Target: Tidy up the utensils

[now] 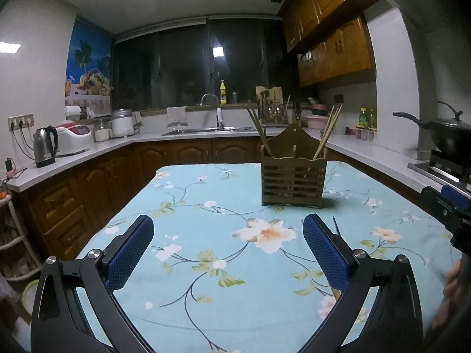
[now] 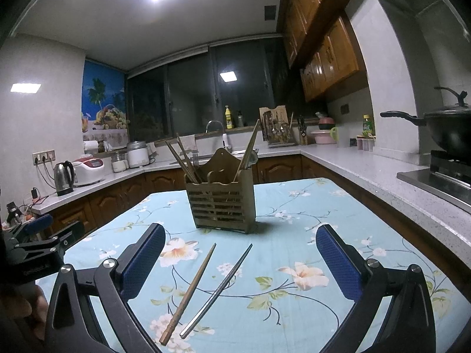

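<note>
Right claw (image 2: 240,260) gapes wide and empty above a wooden chopstick (image 2: 190,291) and a metal one (image 2: 219,289) lying side by side on the floral tabletop (image 2: 294,206). Left claw (image 1: 228,253) is equally spread, holding nothing. The slatted holder (image 2: 221,203) stands beyond, its contents seemingly chopsticks and a fork.

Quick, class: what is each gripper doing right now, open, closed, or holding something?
Left gripper: open, holding nothing.
Right gripper: open, holding nothing; two chopsticks lie on the tablecloth between its fingers.

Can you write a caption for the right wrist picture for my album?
Open right tool above two loose chopsticks before the wooden holder.
</note>
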Demonstrator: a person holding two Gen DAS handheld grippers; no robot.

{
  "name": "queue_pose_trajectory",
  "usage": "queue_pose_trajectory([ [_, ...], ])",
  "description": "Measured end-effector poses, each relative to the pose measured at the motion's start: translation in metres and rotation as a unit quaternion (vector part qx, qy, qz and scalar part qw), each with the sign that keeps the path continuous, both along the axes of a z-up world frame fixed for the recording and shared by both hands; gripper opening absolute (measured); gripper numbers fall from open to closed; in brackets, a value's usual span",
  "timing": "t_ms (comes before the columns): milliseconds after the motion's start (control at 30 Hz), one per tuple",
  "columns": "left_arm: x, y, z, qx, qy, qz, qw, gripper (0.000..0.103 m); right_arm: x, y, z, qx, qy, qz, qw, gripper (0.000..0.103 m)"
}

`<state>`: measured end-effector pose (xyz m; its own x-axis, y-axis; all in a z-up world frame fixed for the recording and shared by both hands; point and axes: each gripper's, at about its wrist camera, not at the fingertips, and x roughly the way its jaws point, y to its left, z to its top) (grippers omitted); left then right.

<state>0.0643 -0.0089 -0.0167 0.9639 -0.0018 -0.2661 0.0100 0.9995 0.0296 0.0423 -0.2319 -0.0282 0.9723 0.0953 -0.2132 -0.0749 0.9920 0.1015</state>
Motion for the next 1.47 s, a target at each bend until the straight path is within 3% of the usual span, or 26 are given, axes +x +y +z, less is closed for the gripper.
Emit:
queue_pose_trajectory([
  [933,0.01,0.0,-0.005,-0.005,0.013,-0.013,0.9998,0.103,0.003,0.001,-0.001,0.002,0.004,0.001,1.0,0.103],
  [1467,0.026,0.005,-0.009,-0.02,0.048,-0.024,0.9983,0.103,0.018,0.003,-0.002,0.005,0.035,0.013,0.999,0.103],
])
